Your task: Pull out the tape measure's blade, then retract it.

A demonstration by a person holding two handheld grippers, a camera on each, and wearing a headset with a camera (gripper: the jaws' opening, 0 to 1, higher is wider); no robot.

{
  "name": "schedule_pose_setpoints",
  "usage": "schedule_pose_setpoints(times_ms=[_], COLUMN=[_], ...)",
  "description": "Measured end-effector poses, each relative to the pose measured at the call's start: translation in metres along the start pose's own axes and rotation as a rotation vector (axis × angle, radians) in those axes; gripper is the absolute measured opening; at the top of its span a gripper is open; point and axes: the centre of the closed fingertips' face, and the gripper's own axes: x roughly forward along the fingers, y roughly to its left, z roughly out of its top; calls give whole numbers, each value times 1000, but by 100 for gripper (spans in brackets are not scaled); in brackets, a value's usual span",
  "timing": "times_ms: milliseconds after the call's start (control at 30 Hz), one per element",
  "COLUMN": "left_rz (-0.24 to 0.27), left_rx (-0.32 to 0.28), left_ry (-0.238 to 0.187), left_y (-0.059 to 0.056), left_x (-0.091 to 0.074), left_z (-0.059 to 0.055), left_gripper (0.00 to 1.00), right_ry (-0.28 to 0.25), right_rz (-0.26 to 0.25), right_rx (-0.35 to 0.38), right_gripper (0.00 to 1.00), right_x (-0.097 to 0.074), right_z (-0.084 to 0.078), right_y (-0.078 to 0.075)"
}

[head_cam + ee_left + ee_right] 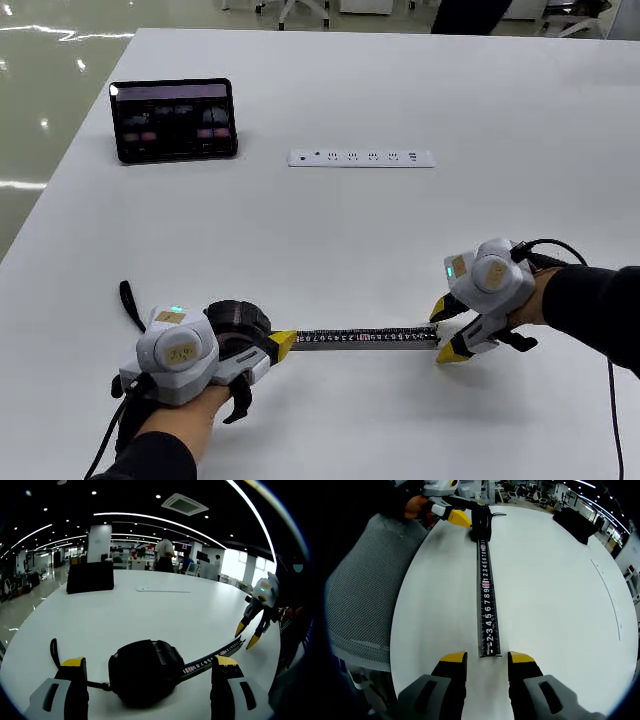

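The black tape measure case [238, 322] lies on the white table at the lower left. Its blade [365, 338] is pulled out flat to the right, numbers up. My left gripper [150, 662] is open, its jaws standing either side of the case [145, 672] with a small gap on each side. My right gripper [487, 658] is open just behind the blade's hooked end [490, 651], not touching it. In the head view the right gripper [445, 331] sits at the blade's right tip.
A dark tablet [173, 119] stands at the back left and a white power strip [361, 157] lies at the back middle. The case's black wrist strap [130, 305] trails to the left. The table's left edge [60, 180] is close by.
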Motion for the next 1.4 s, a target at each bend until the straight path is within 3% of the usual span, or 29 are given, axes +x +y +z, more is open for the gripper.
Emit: schedule_pose_setpoints(times_ms=[333,600,733,900,1167,1200,1267,1400], left_rz=[3,7,4,-2,-2,-7,5,25], left_rx=[-9,-22,-38,-56,-111,-142,-124,-123], left_ry=[-6,-3,11,21,50,38,36,39], left_y=[2,4,3,2,1,-1,1,3], left_x=[0,2,3,4,7,7,8,10], left_z=[1,0,-3,-5,-12,-10,-8,-9], left_gripper=[99,97,95,88,76,74,70,67], right_ry=[14,24,57,98,136,136,128,147], right_rz=[-5,-9,-25,-26,-32,-34,-50,-49], right_rx=[14,37,34,-3,28,36,125,88], right_gripper=[13,12,12,11,11,11,11,11], right_x=[4,5,5,6,6,6,6,7], right_z=[0,1,2,2,1,1,1,2], right_y=[-6,-6,-4,-3,-3,-4,-5,-4])
